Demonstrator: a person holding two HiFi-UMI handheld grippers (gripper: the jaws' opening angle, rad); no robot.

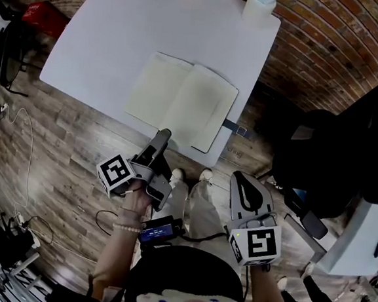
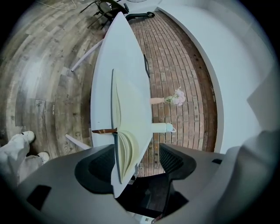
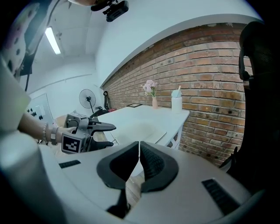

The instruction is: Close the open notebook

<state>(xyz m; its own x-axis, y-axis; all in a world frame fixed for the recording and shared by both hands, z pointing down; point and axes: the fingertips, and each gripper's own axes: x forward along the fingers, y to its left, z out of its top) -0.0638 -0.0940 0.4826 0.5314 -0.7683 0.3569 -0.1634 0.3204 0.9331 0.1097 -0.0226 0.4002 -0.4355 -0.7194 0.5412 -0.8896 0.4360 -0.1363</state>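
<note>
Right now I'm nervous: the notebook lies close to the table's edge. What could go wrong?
The left gripper's open jaws frame the table's edge along with the notebook's pages; closing might pinch the table, or a few pages, not the cover. A nudge could slide the notebook off the edge.

Open notebook (image 1: 182, 100) lies flat at the near edge of the desk (image 1: 112, 48), toward its right corner. My left gripper (image 1: 162, 135) sits at that edge; my right gripper (image 1: 242, 181) hangs off the desk.
</note>
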